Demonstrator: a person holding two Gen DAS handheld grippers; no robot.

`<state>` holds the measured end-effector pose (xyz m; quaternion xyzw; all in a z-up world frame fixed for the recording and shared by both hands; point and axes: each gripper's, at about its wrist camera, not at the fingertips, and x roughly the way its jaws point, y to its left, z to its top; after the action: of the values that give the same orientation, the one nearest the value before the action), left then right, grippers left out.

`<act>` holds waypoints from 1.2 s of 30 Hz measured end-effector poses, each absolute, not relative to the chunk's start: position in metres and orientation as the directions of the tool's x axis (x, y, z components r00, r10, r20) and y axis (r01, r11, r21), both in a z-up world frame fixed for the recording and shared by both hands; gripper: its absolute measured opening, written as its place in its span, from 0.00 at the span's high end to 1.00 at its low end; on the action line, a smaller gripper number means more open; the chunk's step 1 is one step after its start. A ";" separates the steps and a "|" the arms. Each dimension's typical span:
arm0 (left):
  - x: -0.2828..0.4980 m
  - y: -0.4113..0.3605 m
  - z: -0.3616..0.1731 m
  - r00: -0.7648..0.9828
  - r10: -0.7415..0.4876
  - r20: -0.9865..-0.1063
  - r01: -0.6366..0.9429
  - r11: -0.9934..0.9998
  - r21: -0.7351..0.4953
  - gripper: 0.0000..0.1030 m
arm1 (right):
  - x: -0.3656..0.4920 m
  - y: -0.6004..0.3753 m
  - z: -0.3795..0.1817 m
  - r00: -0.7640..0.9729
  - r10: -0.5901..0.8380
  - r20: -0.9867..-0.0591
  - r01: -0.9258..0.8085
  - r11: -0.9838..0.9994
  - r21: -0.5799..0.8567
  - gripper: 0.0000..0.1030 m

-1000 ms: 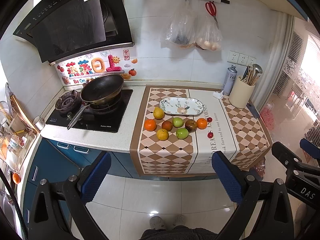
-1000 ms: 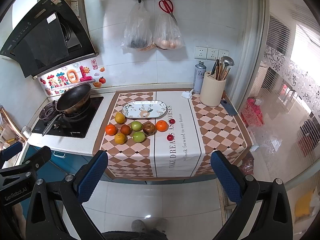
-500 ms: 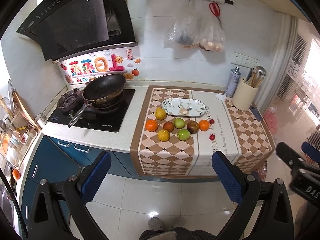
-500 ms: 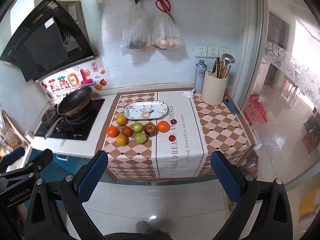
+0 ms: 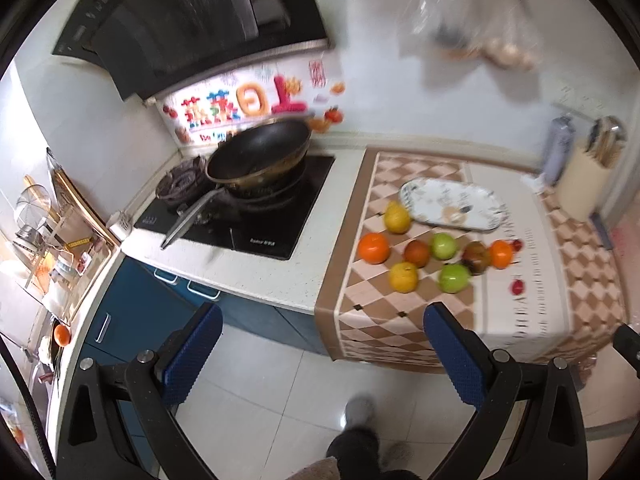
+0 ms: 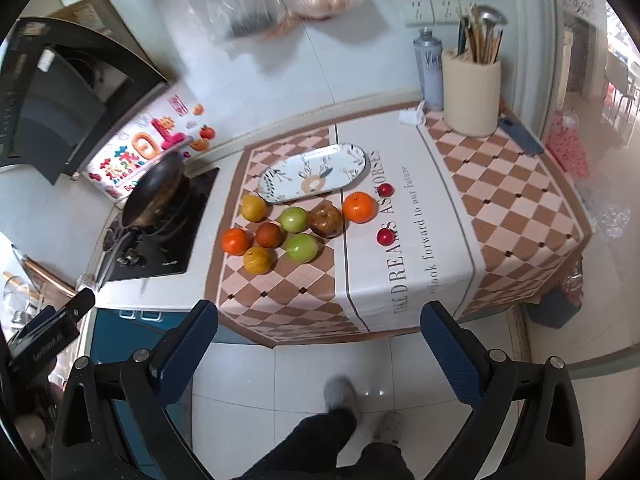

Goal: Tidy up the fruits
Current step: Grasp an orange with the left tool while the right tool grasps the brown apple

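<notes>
Fruits (image 6: 298, 230) beside plate (image 6: 348, 153) | left gripper (image 5: 322, 346) agape | right gripper (image 6: 318, 344) agape

My left gripper (image 5: 322, 344) and right gripper (image 6: 320, 340) carry blue dimpled pads on black frames. The countertop cloth (image 6: 500, 200) shows brown and pale-pink diamonds beside a white band with dark lettering. The oval white plate (image 6: 312, 174) bears grey-green leaf sprigs and a tan motif. Around it lie two orange fruits (image 6: 359, 207), two yellow ones (image 6: 253, 208), two green ones (image 6: 301, 247), a reddish-brown one (image 6: 269, 235), a mottled brown one (image 6: 326, 220) and two small red ones (image 6: 385, 237). The frying pan (image 5: 260, 152) is black; the utensil holder (image 6: 472, 96) is cream.
</notes>
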<state>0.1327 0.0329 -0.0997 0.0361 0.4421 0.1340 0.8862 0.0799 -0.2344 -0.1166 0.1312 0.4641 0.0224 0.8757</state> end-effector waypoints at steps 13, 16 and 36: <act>0.343 0.090 -0.248 0.241 0.031 -0.970 -0.121 0.993 0.002 0.15 | 0.292 -0.200 -0.258 0.361 0.156 -0.919 0.191 0.953 0.236 0.25; 0.378 0.088 -0.279 0.162 -0.023 -0.987 -0.077 0.996 -0.036 0.19 | 0.328 -0.186 -0.288 0.305 0.130 -0.944 0.185 0.964 0.193 0.26; 0.442 0.066 -0.369 -0.088 -0.114 -0.990 0.087 0.989 -0.121 0.38 | 0.399 -0.180 -0.368 0.135 0.084 -0.987 0.198 0.974 0.110 0.32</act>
<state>0.4415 0.0661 -0.3686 -0.0093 0.7340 -0.0742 0.6751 0.3987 -0.1799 -0.3676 0.1072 0.6567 -0.0382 0.7455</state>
